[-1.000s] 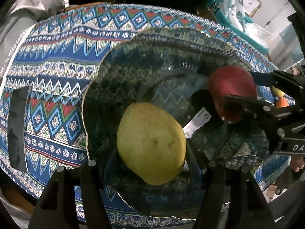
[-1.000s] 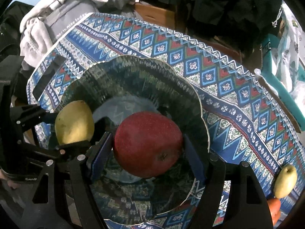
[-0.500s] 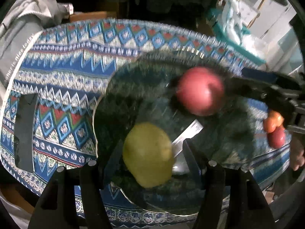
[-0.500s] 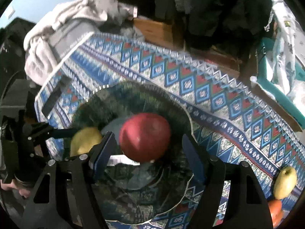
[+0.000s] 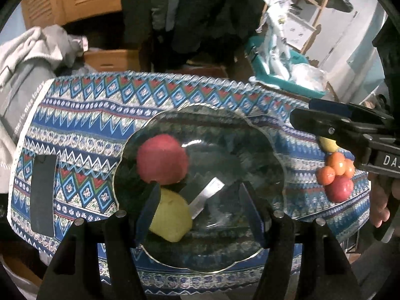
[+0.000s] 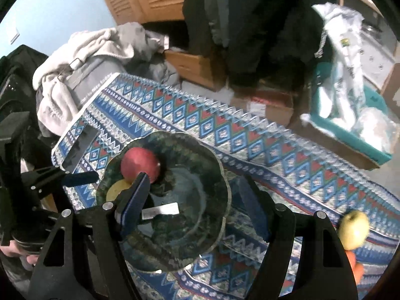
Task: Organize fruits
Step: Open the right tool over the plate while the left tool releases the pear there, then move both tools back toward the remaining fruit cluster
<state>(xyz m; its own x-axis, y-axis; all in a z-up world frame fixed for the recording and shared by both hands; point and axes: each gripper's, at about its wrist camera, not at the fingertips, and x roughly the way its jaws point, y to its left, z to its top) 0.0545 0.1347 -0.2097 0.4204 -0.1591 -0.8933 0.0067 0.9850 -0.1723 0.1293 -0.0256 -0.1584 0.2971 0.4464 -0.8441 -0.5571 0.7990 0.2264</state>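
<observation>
Both tools hang open above a patterned tablecloth (image 5: 100,125).

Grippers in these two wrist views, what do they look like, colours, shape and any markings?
Both are matte black two-finger tools. The left gripper and right gripper have angular black fingers with round silver screw heads and flat blue pads on the inner faces. Seen from the left wrist, the right one's body carries white letters, partly cut off, reading DA. No cables or sleeves show.
</observation>
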